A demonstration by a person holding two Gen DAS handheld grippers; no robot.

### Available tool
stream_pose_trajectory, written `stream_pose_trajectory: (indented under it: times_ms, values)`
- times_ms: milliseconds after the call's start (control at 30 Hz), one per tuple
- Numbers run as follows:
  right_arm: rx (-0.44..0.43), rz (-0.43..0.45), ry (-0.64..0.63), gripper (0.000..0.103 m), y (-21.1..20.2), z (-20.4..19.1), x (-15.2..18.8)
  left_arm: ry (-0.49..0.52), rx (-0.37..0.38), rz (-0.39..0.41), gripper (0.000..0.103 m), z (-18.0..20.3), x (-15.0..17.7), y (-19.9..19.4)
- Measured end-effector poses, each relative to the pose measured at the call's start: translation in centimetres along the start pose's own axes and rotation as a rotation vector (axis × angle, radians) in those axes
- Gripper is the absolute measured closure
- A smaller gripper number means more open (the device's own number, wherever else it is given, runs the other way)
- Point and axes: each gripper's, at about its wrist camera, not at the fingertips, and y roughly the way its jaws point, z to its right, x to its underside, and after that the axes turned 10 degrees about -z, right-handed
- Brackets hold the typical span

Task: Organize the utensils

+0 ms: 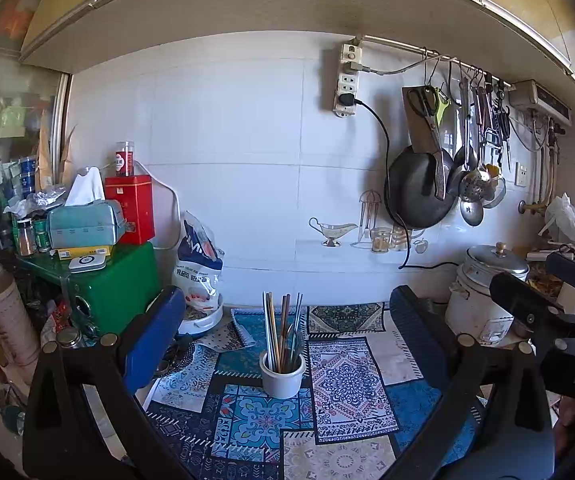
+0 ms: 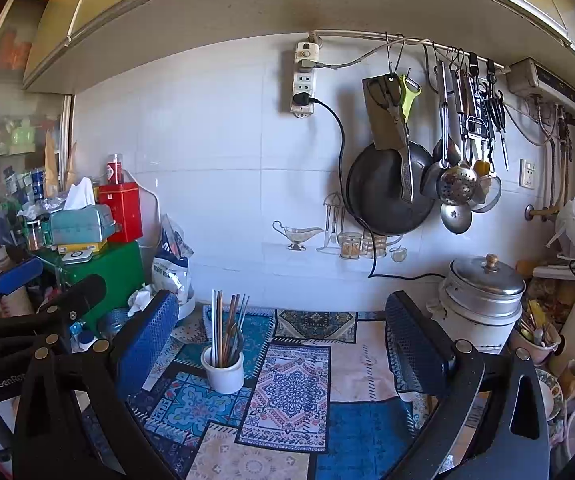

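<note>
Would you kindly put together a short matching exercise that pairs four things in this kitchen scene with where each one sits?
Things
1. white cup of chopsticks
2. black wok
3. red tin
4. rice cooker

Places
A. hanging on the tiled wall under the utensil rail
B. standing on the patterned mat, in the middle of the counter
C. on top of the green box at the left
D. on the counter at the right, near the wall

Pairs: 1-B, 2-A, 3-C, 4-D
</note>
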Motion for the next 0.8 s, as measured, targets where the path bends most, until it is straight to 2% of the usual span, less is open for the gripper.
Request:
stream_pose_trajectory:
  times_ms: [200, 800]
  values:
    - [0.007, 0.001, 0.007, 0.000, -0.30, 0.30, 0.10, -0.003, 0.024, -0.010, 0.001, -0.05, 0.06, 0.00]
    - [-0.007, 0.009, 0.013, 0.000, -0.60, 0.23, 0.10, -0.004, 0.015, 0.006, 0.001, -0.39, 0.29, -0.78]
